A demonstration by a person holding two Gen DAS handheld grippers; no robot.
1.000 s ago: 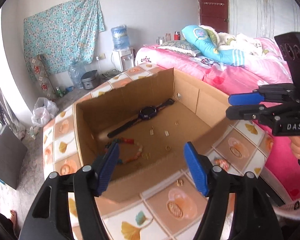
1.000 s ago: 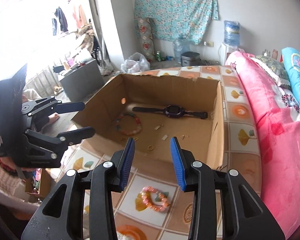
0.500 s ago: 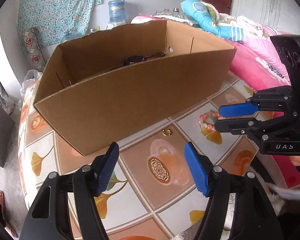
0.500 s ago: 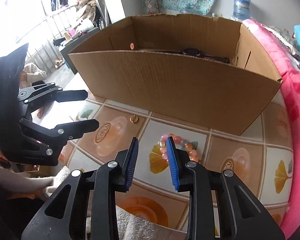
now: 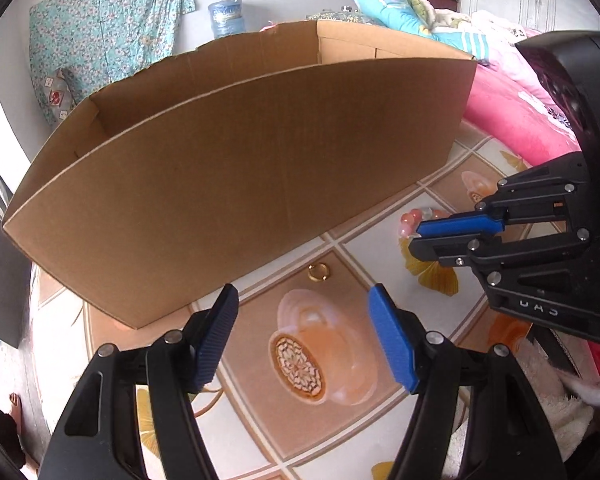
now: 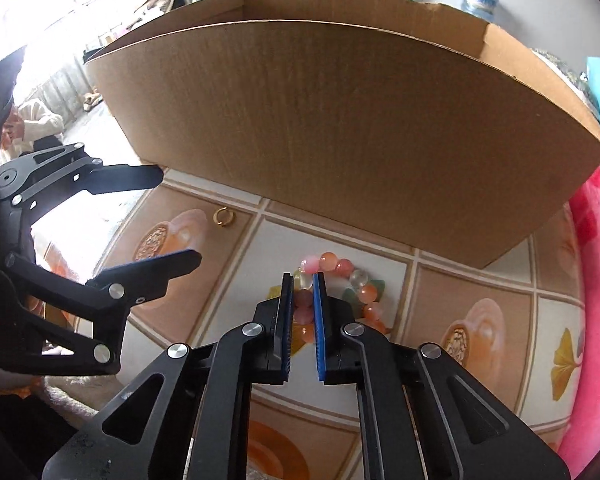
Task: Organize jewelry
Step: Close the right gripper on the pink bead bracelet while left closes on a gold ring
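A pink and orange bead bracelet point(image 6: 342, 270) lies on the patterned tabletop in front of the cardboard box point(image 6: 340, 120); it also shows in the left wrist view point(image 5: 414, 216). My right gripper point(image 6: 303, 280) is low over the bracelet's left side with its jaws closed around the beads. A small gold ring point(image 5: 318, 272) lies on the table near the box wall, also in the right wrist view point(image 6: 224, 216). My left gripper point(image 5: 304, 300) is open and empty, just short of the ring.
The box's tall near wall point(image 5: 240, 184) hides its contents. A pink bed point(image 5: 516, 116) lies to the right of the table. The table edge and a white fluffy cloth point(image 5: 560, 412) are at the near right.
Both grippers have dropped from above the box to tabletop level in front of it. The right jaws have narrowed around the bracelet beads. The left jaws stay wide.
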